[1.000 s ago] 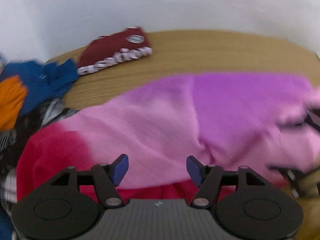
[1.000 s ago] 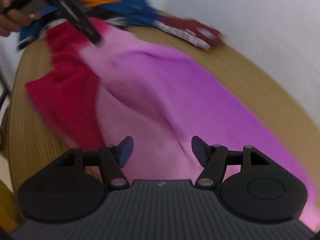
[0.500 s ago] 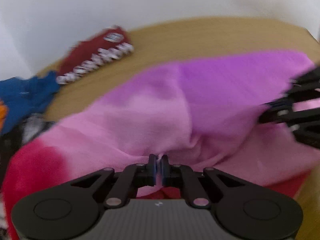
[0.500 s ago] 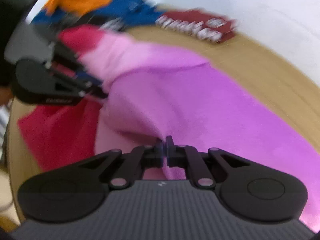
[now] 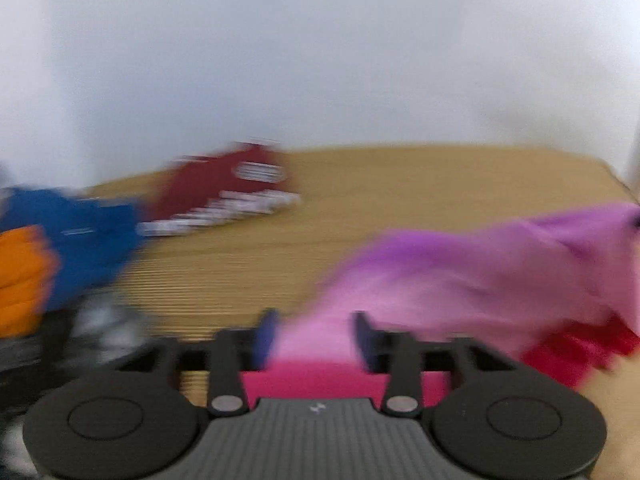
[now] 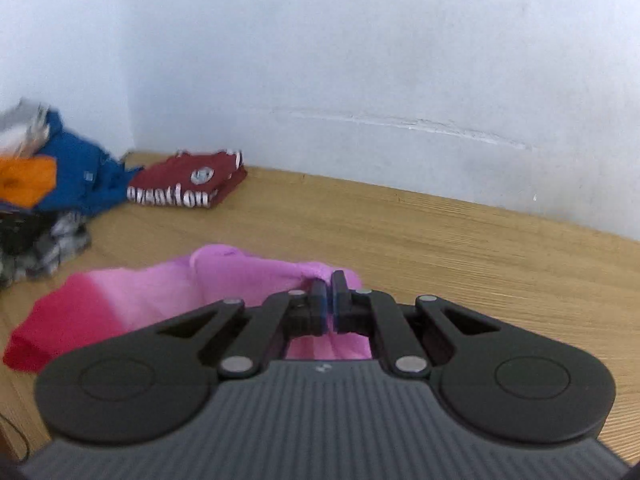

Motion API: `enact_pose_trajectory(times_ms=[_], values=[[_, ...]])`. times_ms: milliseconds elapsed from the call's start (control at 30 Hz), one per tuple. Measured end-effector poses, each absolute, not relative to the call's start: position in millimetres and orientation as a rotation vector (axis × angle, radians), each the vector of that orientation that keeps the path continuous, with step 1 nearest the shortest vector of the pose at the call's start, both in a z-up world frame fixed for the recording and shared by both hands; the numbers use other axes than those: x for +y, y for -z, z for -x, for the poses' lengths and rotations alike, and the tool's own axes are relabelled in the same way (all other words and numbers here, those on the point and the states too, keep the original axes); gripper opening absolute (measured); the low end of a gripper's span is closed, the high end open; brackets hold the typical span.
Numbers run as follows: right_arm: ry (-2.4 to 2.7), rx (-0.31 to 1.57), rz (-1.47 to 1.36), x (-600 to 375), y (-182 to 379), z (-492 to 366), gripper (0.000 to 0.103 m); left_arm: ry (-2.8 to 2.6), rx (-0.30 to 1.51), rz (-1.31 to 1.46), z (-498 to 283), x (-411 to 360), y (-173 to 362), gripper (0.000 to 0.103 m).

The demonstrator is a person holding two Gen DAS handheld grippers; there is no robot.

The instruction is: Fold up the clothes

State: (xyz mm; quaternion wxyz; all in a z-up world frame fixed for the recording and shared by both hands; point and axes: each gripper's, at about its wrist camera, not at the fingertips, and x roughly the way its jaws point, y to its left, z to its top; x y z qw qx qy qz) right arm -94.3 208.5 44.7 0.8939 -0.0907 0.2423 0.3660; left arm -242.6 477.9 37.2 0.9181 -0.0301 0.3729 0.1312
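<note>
Cloth of pink colour is the thing you work on: a pink garment (image 6: 168, 292) that goes from purple through light pink to red, lying bunched on the wooden table (image 6: 460, 240). Your right gripper (image 6: 329, 300) has its two fingers pressed together, and a fold of the purple part is pinched between them, so the cloth rises a little to the tips. The red end (image 6: 44, 332) of it rests on the table to the left of this gripper.

Your left gripper (image 5: 314, 336) has its fingers well apart. The light pink part of the garment (image 5: 460, 284) passes between them, but I cannot tell if the pads touch it, because this view is blurred. From there the cloth stretches up and to the right, off the table.

Near the wall (image 6: 400, 60) lies a folded dark red shirt (image 6: 188, 184) with white letters. Just beside it, at the left, you have a pile of clothes (image 6: 68, 180) in blue, orange and a black and white pattern, not folded
</note>
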Motion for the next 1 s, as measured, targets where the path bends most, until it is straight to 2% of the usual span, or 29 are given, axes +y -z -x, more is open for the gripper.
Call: enact_pose_trajectory(times_ms=[167,267,367,400,433,533,833,967,1000], values=[[-0.76,0.532,0.204,199,-32,110,0.006,-0.024,0.824,0.093,172,398,3,0.058],[-0.76,0.55,0.213,194,-25,119,0.006,0.011,0.85,0.171,147,387,14,0.064],[-0.761,0.568,0.223,188,-18,129,0.006,0.044,0.858,0.231,124,390,27,0.061],[-0.749,0.563,0.219,187,-17,130,0.006,0.023,0.863,0.23,119,389,31,0.041],[-0.729,0.552,0.212,185,-18,130,0.006,-0.012,0.893,0.224,114,389,36,0.004],[-0.67,0.517,0.189,180,-20,129,0.006,-0.105,0.926,0.259,114,406,36,0.002],[-0.222,0.371,0.052,93,-56,76,0.004,-0.611,0.771,0.275,193,531,-32,0.002],[-0.393,0.488,0.073,98,-50,71,0.011,-0.647,0.746,0.245,214,544,-51,0.002],[-0.476,0.529,0.106,117,-42,77,0.022,-0.642,0.748,0.238,216,542,-52,0.002]])
